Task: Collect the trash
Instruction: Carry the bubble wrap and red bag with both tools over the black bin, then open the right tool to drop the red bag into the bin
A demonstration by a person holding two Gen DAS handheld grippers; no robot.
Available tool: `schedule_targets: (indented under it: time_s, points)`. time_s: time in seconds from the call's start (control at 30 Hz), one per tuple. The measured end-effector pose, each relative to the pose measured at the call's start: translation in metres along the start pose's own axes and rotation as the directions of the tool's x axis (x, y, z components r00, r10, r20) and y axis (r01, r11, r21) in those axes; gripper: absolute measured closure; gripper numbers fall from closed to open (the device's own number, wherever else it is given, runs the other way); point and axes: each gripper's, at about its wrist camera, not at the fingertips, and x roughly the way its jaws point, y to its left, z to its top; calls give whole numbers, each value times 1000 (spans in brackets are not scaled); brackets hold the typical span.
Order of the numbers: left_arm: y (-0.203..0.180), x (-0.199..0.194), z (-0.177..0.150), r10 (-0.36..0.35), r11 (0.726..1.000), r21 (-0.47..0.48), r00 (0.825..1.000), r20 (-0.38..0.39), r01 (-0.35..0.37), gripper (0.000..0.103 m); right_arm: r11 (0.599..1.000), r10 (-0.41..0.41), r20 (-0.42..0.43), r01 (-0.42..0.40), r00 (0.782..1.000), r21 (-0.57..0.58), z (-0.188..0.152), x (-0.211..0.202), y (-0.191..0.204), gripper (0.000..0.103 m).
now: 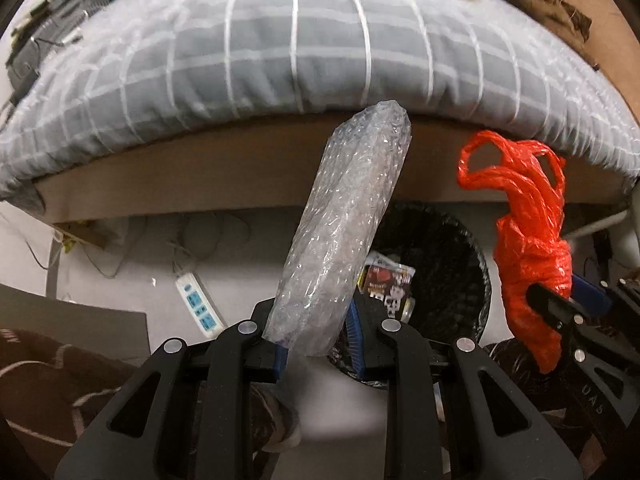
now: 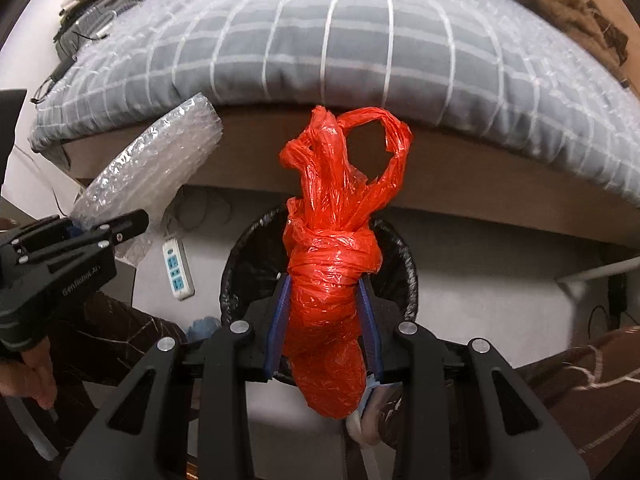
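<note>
My left gripper [image 1: 316, 320] is shut on a folded wad of clear bubble wrap [image 1: 344, 216] that sticks up past its blue pads. My right gripper [image 2: 325, 312] is shut on a knotted red plastic bag [image 2: 332, 280], handles pointing away from me. Below both stands a round bin with a black liner [image 1: 456, 264], some printed packaging [image 1: 386, 280] lying inside. In the right wrist view the bin [image 2: 248, 256] sits straight under the red bag, and the left gripper [image 2: 120, 228] with its bubble wrap [image 2: 156, 164] is at the left. The red bag [image 1: 532, 248] also shows at the right of the left wrist view.
A bed with a grey checked cover [image 1: 280, 52] and wooden frame [image 1: 200, 176] runs across behind the bin. A white power strip [image 1: 198, 308] with cables lies on the pale floor to the bin's left. The person's brown patterned trouser legs [image 2: 580, 368] flank the bin.
</note>
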Motion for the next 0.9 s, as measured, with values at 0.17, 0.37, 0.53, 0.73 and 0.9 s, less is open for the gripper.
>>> schedule_targets:
  time_s: [0.17,0.37,0.53,0.73,0.9]
  points:
    - [10,18,2,6,1000,-12,999,-32,-7,80,1000,12,-54,-12,998,6,7,27,2,71]
    - [28,32,6,30,999,-43,998,-57,-33,80,1000,27,-100,-28,995,-14,13,50,10,71]
    - [39,39,5,35,997,-61,997,-71,-39,80,999,33,-108,-36,994,-26,15,60,15,69]
    - [46,39,1,35,996,-79,997,-75,-41,80,1000,15,-84,-17,996,-18,23,60,17,55]
    - [41,36,1,26,997,-68,997,-69,-30,80,1000,-17,-55,17,998,-14,23,54,10,37]
